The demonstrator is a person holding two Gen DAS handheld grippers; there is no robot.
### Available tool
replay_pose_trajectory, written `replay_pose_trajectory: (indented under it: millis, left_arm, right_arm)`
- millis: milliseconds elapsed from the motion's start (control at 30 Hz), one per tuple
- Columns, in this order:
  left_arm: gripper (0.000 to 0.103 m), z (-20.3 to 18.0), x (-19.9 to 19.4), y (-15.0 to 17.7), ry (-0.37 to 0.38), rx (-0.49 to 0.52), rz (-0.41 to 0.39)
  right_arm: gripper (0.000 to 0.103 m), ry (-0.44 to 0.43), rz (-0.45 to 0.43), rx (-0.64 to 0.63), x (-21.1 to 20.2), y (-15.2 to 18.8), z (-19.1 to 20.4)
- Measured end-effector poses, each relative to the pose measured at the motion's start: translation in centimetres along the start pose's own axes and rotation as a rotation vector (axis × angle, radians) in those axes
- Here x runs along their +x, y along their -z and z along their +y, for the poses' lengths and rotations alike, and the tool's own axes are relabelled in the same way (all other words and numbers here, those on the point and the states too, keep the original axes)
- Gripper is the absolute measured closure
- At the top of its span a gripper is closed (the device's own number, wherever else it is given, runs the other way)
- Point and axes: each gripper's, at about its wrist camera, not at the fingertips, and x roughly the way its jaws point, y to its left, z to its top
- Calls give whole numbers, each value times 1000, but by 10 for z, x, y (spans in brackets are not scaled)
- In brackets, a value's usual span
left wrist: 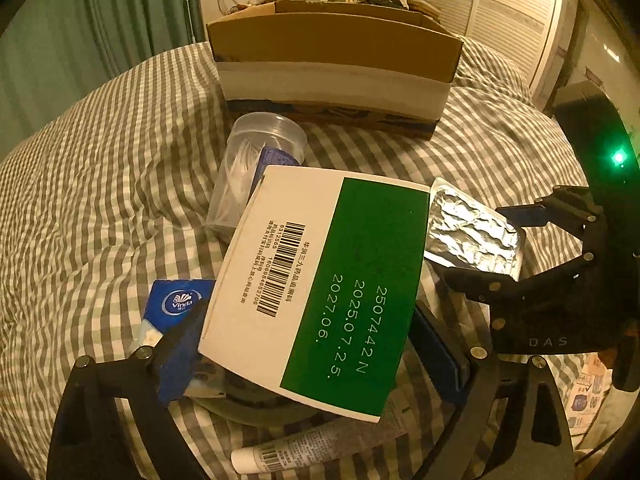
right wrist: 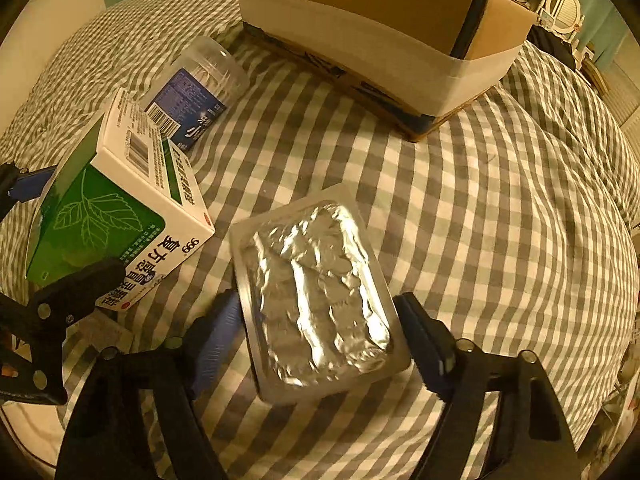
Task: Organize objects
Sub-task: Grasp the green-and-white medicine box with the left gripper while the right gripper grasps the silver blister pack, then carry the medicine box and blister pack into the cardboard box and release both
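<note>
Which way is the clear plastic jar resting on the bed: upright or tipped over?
Tipped over. The clear plastic jar lies on its side on the checked bedcover, label facing up.

The left hand-held gripper (left wrist: pixel 308 352) has its blue pads pressed against something clamped between them. The right hand-held gripper (right wrist: pixel 320 340), just beside it, likewise grips with both pads.
</note>
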Motion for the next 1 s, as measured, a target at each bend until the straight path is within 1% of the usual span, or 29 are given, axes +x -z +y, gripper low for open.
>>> replay_pose_trajectory:
  millis: [67, 267, 433, 567, 633, 767, 900, 1000]
  left_arm:
    - [8, -1, -5, 0, -7, 2, -6]
    - [9, -3, -27, -2, -20, -5, -32]
    - [11, -5, -42, -3, -29, -12, -49]
    - [12, -7, -53, -3, -27, -23, -69]
    - [12, -6, -62, -4, -47, -48, -98]
    - [12, -3, -78, -11, -31, -84, -133]
    - [12, -3, -94, -25, -27, -82, -174]
    - [12, -2, -105, -45, -17, -87, -207]
  right_arm:
    - [30, 2, 0, -9, -6, 3, 3]
    - [32, -14, -18, 3, -23, 12, 6]
    - [33, -14, -57, 11, -44, 21, 8]
    - [33, -11, -95, 10, -62, 18, 11]
    - [33, -10, -121, 14, -74, 15, 12]
    - [33, -7, -172, 19, -97, 11, 10]
    - [33, -8, -252, 24, -128, -6, 5]
    - [33, 1, -315, 27, -148, -21, 1]
